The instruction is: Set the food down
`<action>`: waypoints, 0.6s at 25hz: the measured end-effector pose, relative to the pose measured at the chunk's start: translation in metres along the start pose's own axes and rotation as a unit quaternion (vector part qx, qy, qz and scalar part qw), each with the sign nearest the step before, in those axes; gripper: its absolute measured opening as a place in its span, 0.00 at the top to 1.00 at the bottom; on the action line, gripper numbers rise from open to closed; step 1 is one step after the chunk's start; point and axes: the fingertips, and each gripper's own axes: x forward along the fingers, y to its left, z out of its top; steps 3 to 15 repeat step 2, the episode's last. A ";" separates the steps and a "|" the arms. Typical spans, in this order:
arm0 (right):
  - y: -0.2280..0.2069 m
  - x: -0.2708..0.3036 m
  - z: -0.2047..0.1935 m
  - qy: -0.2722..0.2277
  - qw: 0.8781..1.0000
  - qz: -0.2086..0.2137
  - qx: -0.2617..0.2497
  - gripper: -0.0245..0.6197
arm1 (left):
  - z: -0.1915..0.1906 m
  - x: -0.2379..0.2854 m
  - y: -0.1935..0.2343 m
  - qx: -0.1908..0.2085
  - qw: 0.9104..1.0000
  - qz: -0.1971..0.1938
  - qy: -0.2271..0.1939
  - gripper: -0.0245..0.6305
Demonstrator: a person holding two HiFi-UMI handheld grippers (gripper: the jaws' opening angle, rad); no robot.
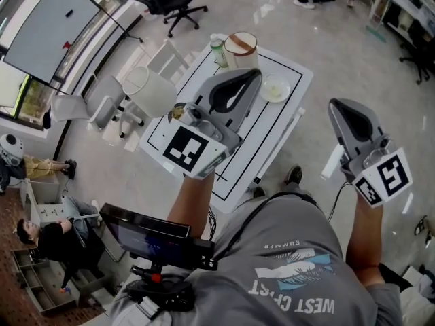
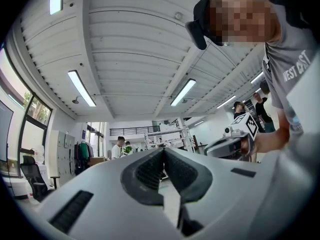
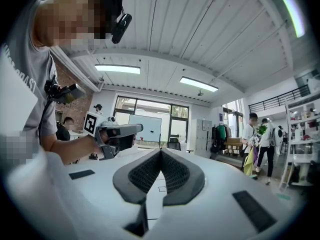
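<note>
Glossy pale flooring spreads around a white table (image 1: 289, 73) marked with a black rectangular outline, seen from steeply above. Near the table's left edge sits what looks like a small dish of yellow-green food (image 1: 178, 111). It is mostly hidden behind the left gripper (image 1: 256, 74), so its exact form cannot be made out. A round white plate (image 1: 275, 88) lies farther along the table, towards its right side. At the far end a pale tub with a brown rim (image 1: 240, 46) stands just beside a bottle with a green cap (image 1: 217, 46).

The left gripper hovers over the table and points towards its far end. Its jaws are pressed together with nothing between them. The right gripper (image 1: 334, 105) is held off the table's right side, over the floor and well apart from the food. Its jaws are likewise closed and empty. Each gripper carries a cube with black-and-white square markers at its near end.

Nearest the camera are the person's grey printed T-shirt (image 1: 292, 263) and a black device (image 1: 153, 236) with a screen, close to the body. White chairs (image 1: 146, 87) stand left of the table. A black office chair (image 1: 178, 4) and a large grey board (image 1: 51, 26) lie beyond them. A seated person (image 1: 47, 240) is at the near left.
</note>
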 end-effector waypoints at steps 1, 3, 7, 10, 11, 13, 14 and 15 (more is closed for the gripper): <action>0.000 -0.001 0.000 0.000 1.000 0.000 0.000 0.95 | 0.000 0.001 -0.001 0.002 1.000 -0.001 0.001 0.95; -0.001 -0.002 0.001 0.001 1.000 -0.001 0.001 0.95 | 0.000 0.001 -0.001 0.004 1.000 -0.002 0.002 0.95; -0.001 -0.002 0.001 0.001 1.000 -0.001 0.001 0.95 | 0.000 0.001 -0.001 0.004 1.000 -0.002 0.002 0.95; -0.001 -0.002 0.001 0.001 1.000 -0.001 0.001 0.95 | 0.000 0.001 -0.001 0.004 1.000 -0.002 0.002 0.95; -0.001 -0.002 0.001 0.001 1.000 -0.001 0.001 0.95 | 0.000 0.001 -0.001 0.004 1.000 -0.002 0.002 0.95; -0.001 -0.002 0.001 0.001 1.000 -0.001 0.001 0.95 | 0.000 0.001 -0.001 0.004 1.000 -0.002 0.002 0.95; -0.001 -0.002 0.001 0.001 1.000 -0.001 0.001 0.95 | 0.000 0.001 -0.001 0.004 1.000 -0.002 0.002 0.95; -0.001 -0.002 0.001 0.001 1.000 -0.001 0.001 0.95 | 0.000 0.001 -0.001 0.004 1.000 -0.002 0.002 0.95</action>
